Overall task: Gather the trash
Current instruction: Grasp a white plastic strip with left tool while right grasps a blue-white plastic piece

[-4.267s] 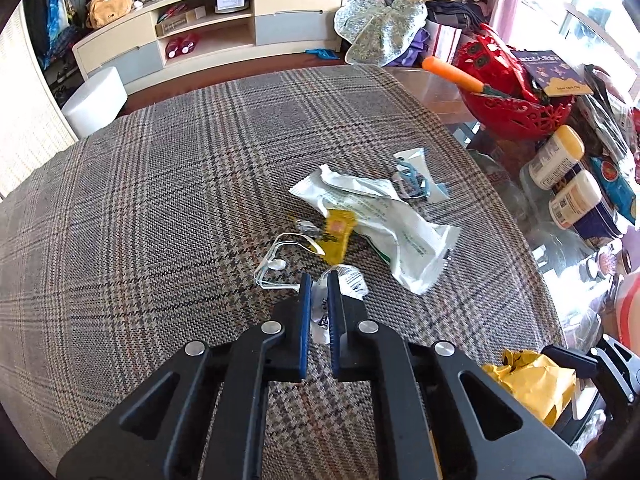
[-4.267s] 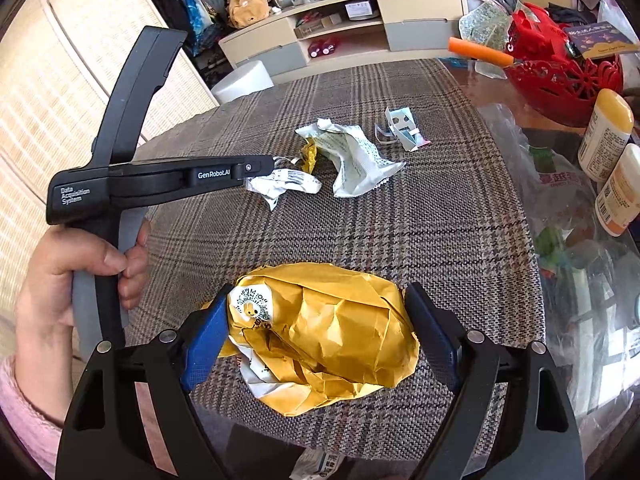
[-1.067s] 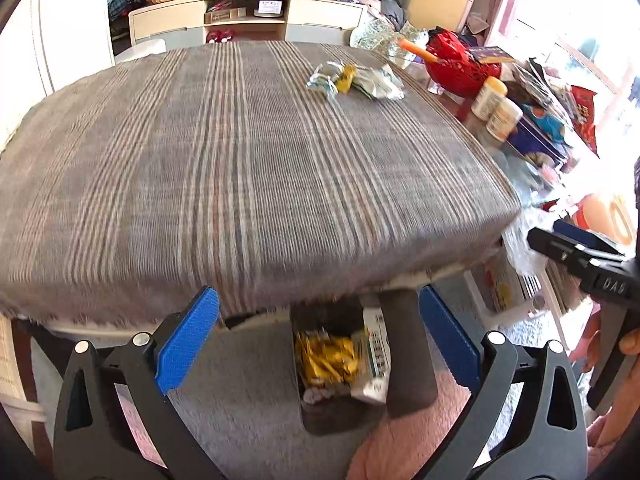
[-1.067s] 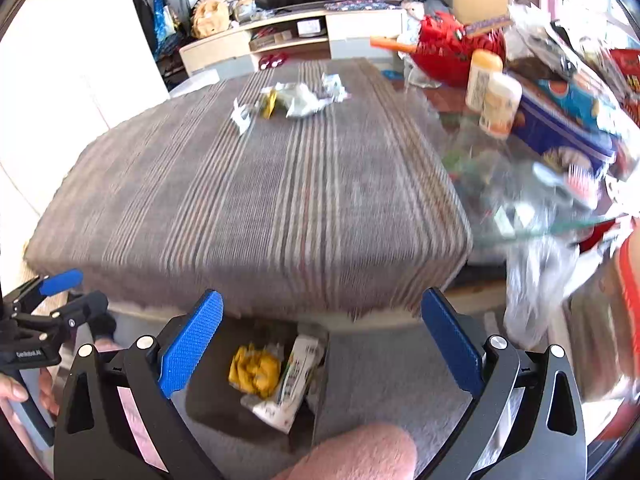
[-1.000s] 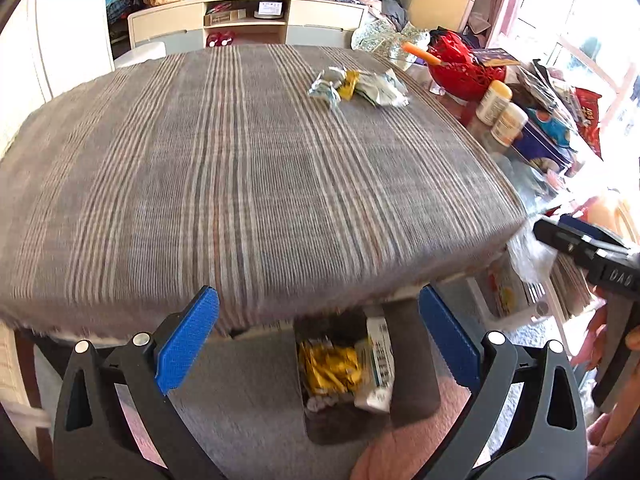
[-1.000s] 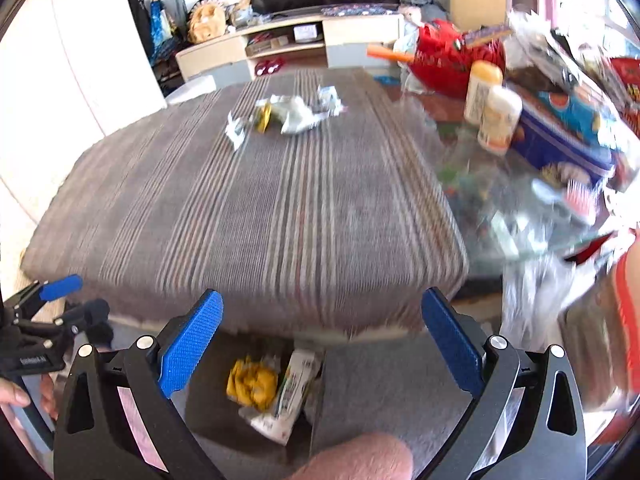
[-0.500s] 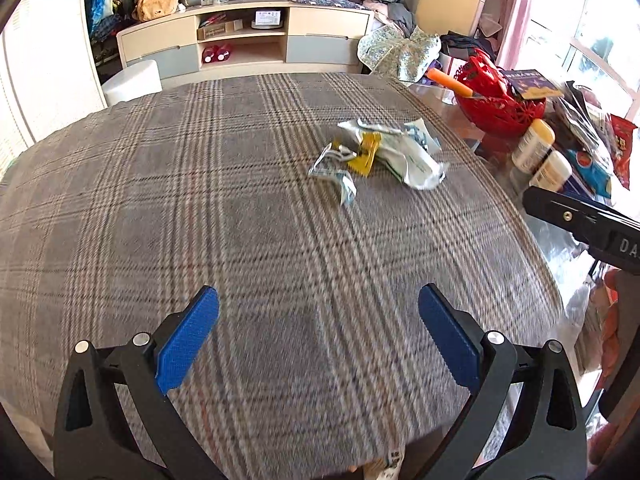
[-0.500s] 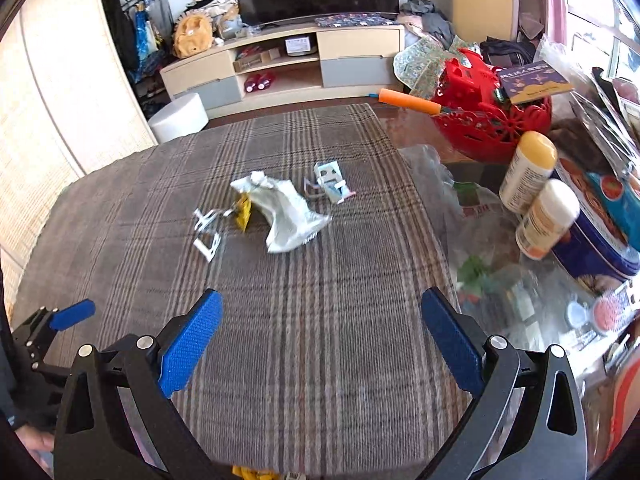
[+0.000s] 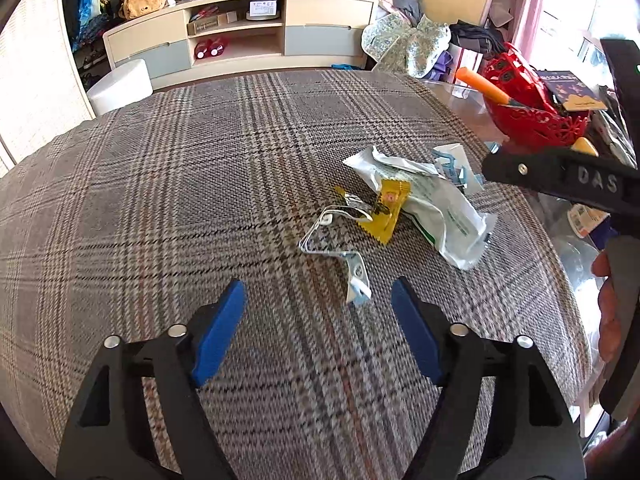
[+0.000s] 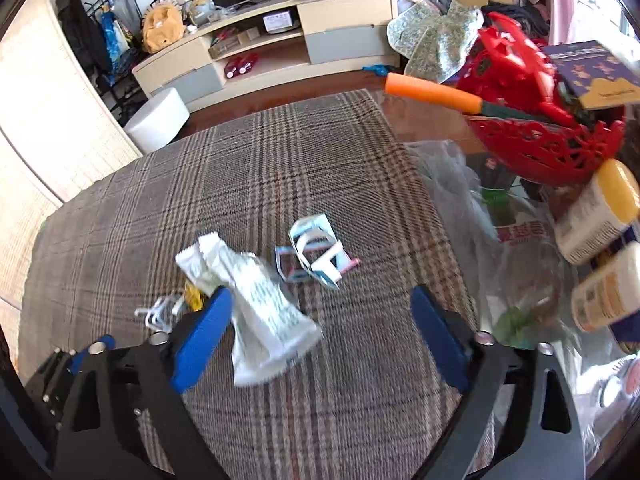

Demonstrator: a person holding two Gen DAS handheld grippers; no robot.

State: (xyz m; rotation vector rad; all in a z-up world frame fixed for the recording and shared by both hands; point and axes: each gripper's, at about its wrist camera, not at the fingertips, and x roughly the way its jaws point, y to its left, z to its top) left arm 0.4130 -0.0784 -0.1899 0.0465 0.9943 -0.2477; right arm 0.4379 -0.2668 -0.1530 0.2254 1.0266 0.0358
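Trash lies on the plaid tablecloth (image 9: 180,184): a clear wrapper with a tag (image 9: 354,270), a yellow packet (image 9: 390,210), a crumpled white wrapper (image 9: 440,212) and a torn blue-white carton (image 9: 454,164). My left gripper (image 9: 316,320) hovers just short of the clear wrapper, its jaws closing with nothing pressed between the pads. My right gripper (image 10: 320,332) hangs over the white wrapper (image 10: 260,308), jaws closing; the wrapper lies under the gap beside the left pad, ungripped. The carton (image 10: 316,258) is just beyond it. The left gripper's tip (image 10: 80,356) shows at lower left.
A red basket (image 9: 532,120) with an orange-handled tool (image 10: 432,92) stands at the table's right, beside two yellow-capped bottles (image 10: 600,216) and a clear plastic bag (image 10: 460,188). A TV cabinet (image 9: 240,40) and a white stool (image 9: 120,84) stand beyond the table.
Both grippers moved from over the floor bin at the table's near edge forward across the cloth to the trash pile. Both pairs of jaws have narrowed.
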